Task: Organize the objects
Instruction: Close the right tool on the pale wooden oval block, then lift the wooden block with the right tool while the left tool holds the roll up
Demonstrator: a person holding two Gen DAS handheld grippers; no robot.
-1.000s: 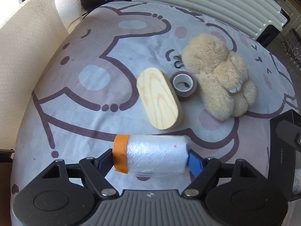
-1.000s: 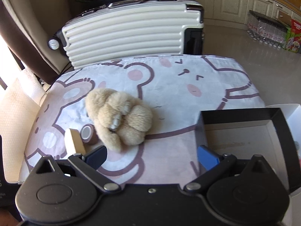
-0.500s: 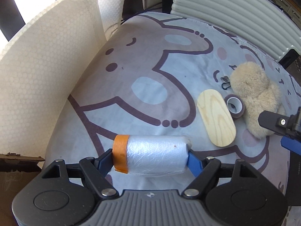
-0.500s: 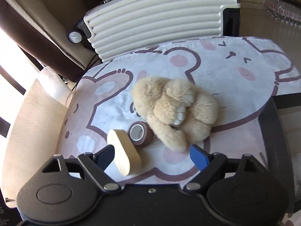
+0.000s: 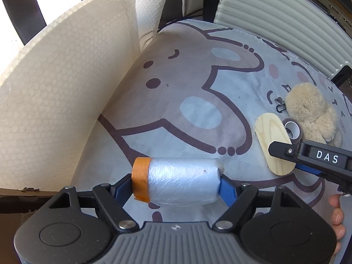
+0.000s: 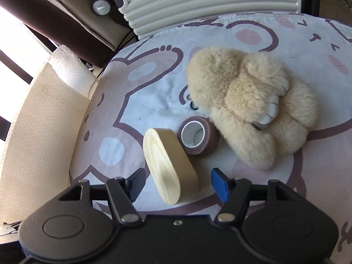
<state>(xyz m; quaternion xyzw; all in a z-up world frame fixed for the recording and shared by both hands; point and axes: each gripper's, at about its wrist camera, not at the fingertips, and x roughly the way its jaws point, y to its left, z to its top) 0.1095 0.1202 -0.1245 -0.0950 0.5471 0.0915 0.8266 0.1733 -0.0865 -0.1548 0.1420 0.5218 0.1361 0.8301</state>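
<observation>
My left gripper [image 5: 177,186] is shut on a plastic-wrapped roll with an orange end [image 5: 176,182], held above the printed cloth. My right gripper [image 6: 178,183] is open, its jaws on either side of the near end of an oval wooden block [image 6: 169,165], without touching it. The block [image 5: 274,145] also shows in the left wrist view, partly under the right gripper's finger [image 5: 308,154]. A brown tape roll [image 6: 199,137] stands beside the block. A beige plush toy [image 6: 253,105] lies beyond it.
The bear-print cloth [image 5: 198,88] covers the surface. A white honeycomb-paper wall [image 5: 55,99] stands along the left. A ribbed white suitcase [image 6: 209,0] stands behind the far edge. A small black ring [image 6: 193,105] lies by the plush toy.
My left gripper has swung left and back with the roll, toward the paper wall. My right gripper has moved left and down over the wooden block.
</observation>
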